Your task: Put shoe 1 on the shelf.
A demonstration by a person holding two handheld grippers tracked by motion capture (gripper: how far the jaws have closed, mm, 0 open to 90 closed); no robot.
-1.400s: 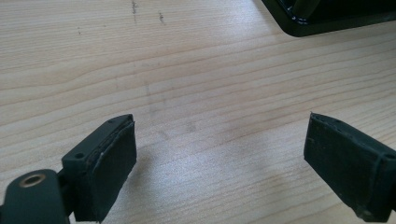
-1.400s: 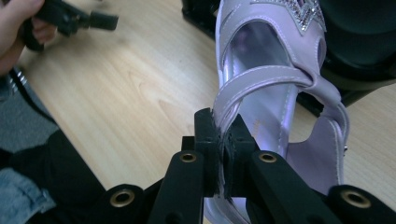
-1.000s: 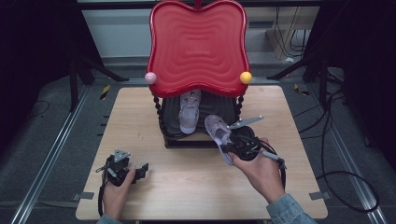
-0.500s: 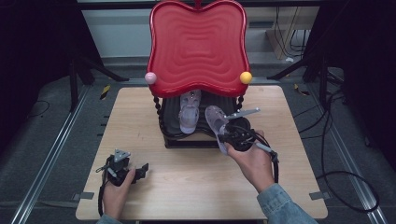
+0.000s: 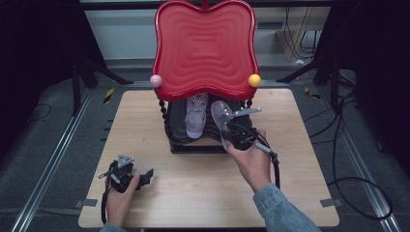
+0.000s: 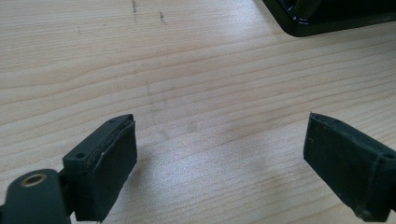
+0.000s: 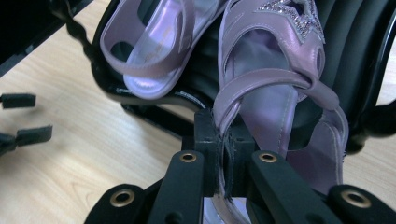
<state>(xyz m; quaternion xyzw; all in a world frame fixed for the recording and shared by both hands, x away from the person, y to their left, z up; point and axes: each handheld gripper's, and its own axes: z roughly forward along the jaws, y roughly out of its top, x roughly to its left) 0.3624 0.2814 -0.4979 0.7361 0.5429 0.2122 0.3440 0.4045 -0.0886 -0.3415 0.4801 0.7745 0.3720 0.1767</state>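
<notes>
Two grippers in play, going left to right. Over at the near-left corner of the wooden table [image 5: 145,121] the left gripper [image 5: 126,174] sits low in the person's hand with its jaws spread wide and nothing between them — the left gripper view has just bare wood grain between the pads [image 6: 109,163], plus a corner of the black rack base [image 6: 327,21] far off at top right. In the middle, under the big red wavy top [image 5: 204,48], the first lilac sandal [image 5: 196,116] already rests on the rack's ribbed black shelf. Just right of it is the second lilac sandal [image 5: 222,118], and the right gripper [image 5: 231,137] has it clamped by a strap, jaws pinched tight on it, the sandal held at the shelf's front edge. The high view can't really show that pinch, but the right gripper view does — the strap [image 7: 224,140] runs straight down between the closed pads, with the sandal's glittery toe part [image 7: 289,9] up top.
</notes>
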